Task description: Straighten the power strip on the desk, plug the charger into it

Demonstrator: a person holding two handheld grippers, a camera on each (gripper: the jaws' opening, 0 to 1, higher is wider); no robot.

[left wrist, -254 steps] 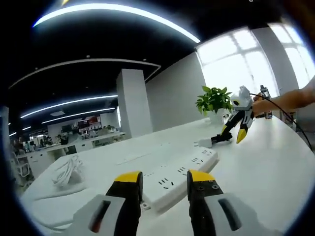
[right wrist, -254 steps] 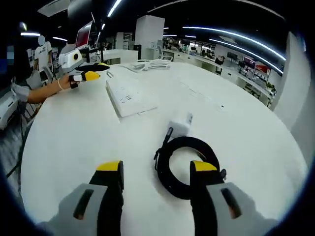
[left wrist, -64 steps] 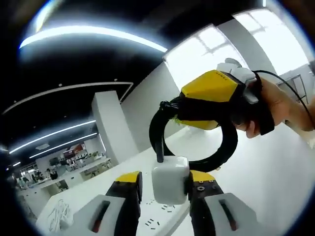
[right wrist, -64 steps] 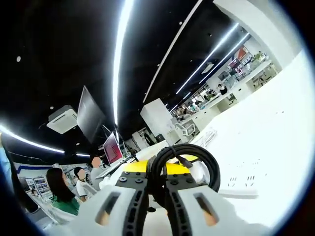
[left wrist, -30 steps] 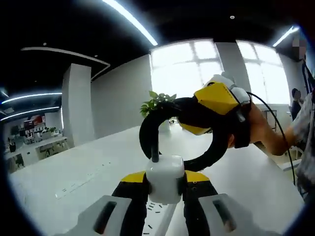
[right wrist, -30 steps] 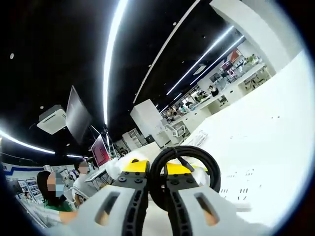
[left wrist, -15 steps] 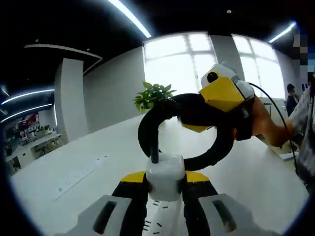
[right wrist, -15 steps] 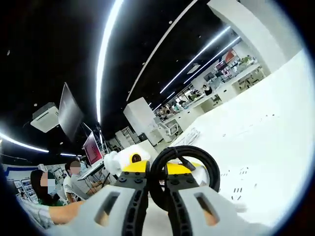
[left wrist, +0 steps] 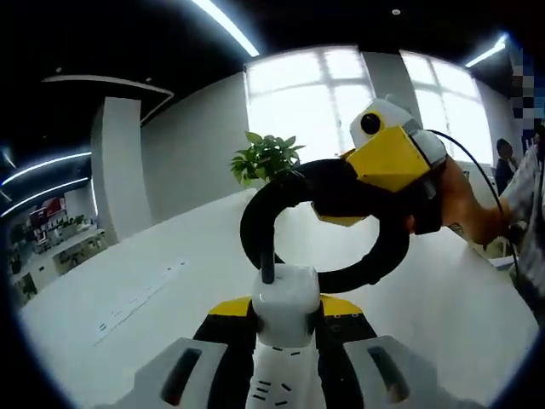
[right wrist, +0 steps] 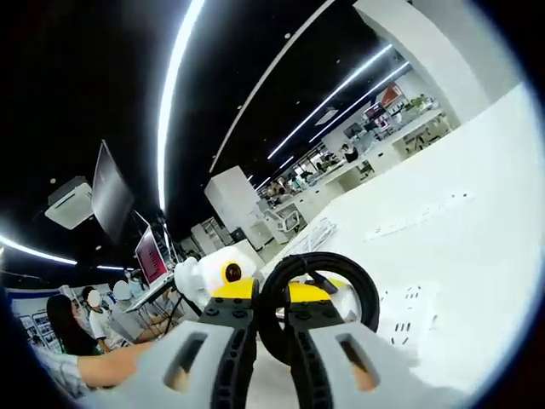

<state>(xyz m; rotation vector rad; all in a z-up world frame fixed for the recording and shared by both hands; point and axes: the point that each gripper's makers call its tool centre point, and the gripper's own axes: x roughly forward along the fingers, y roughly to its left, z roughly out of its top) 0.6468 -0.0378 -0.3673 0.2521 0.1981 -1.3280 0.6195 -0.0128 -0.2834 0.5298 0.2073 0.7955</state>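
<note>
A large open office with ceiling light strips, bright windows and a leafy green potted plant (left wrist: 266, 157) lies behind the long white worktop (left wrist: 128, 281). On that worktop, the white multi-socket power strip (left wrist: 277, 388) shows directly below the white cube-shaped charger (left wrist: 285, 294), its slots visible between the jaws.

The left hand-held gripper (left wrist: 285, 317) is clenched on the charger, one jaw pressed to each side of the cube. The right hand-held gripper (right wrist: 271, 317) has its jaws closed on the charger's coiled black cable (right wrist: 319, 298); in the left gripper view it comes in from the right, yellow and black, with a person's hand (left wrist: 464, 200) behind it, holding the loop above the charger.

Over the last half second the hold on both parts has not altered, but the strip under the charger has slid a little nearer in the left gripper view and the background has tilted slightly, which reads as the hands and their cameras easing toward the strip. I judge that the strip is already straightened and the charger is being lined up over a socket; its prongs are hidden, so I cannot tell whether they have met the slots.

No container is in sight among these things.
</note>
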